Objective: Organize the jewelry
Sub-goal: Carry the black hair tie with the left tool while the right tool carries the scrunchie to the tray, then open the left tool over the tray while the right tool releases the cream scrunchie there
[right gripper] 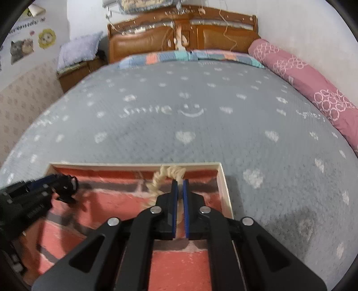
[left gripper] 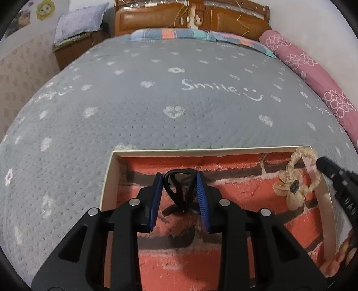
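The hair claw [left gripper: 179, 190] looks like glossy black plastic, smooth and reflective. At three o'clock from it, the headband [left gripper: 299, 179] is matt braided cloth with a fabric flower. The box [left gripper: 107, 179] has pale matt cardboard walls and a brick-print paper floor — flat, unshiny. The bedspread [left gripper: 156, 100] is soft, dimpled grey cloth; the headboard [left gripper: 156, 18] at twelve o'clock — polished wood.

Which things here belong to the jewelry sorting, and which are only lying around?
Job:
- black hair claw clip in left gripper
- braided headband in right gripper
- brick-print box

Lying about:
- grey bedspread
- pink bolster
- lilac pillow
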A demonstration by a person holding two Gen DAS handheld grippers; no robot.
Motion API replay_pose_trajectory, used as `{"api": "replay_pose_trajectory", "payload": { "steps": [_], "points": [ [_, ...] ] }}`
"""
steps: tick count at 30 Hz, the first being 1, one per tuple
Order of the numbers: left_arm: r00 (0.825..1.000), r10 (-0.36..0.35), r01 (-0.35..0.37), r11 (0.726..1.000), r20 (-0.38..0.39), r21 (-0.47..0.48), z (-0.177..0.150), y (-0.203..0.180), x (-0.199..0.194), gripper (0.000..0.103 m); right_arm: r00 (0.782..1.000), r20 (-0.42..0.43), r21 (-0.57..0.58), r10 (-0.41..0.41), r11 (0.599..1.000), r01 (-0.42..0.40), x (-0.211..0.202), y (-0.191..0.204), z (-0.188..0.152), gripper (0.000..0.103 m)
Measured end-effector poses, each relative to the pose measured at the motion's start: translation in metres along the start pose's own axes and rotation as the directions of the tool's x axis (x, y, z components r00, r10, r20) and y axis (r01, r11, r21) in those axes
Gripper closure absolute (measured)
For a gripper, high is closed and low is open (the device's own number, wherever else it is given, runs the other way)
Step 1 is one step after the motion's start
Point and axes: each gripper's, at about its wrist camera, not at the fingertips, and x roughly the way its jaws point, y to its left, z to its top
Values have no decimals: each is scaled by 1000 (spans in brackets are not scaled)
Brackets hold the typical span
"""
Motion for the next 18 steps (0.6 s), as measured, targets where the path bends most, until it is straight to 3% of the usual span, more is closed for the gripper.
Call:
{"api": "replay_pose_trajectory", "payload": {
  "steps": [7, 16, 17, 18],
  "points": [
    [999, 30, -29, 999, -17, 28, 0, -6, 8, 71, 993, -116, -14, -27, 1000, 26, 28, 4, -6, 98],
    [998, 52, -52, 998, -22, 35, -2, -2, 3, 45, 987, -161, -5, -25, 1000, 25, 34, 3, -5, 92],
    [998, 54, -53, 998, -15, 39, -2, -2, -2, 42, 986, -165, 4, -15, 1000, 16, 34, 1, -5, 84],
    [998, 61, -60, 997, -7, 45, -3, -2, -6, 40, 986, -167, 15, 0, 1000, 3, 34, 0, -5, 69]
  ]
}}
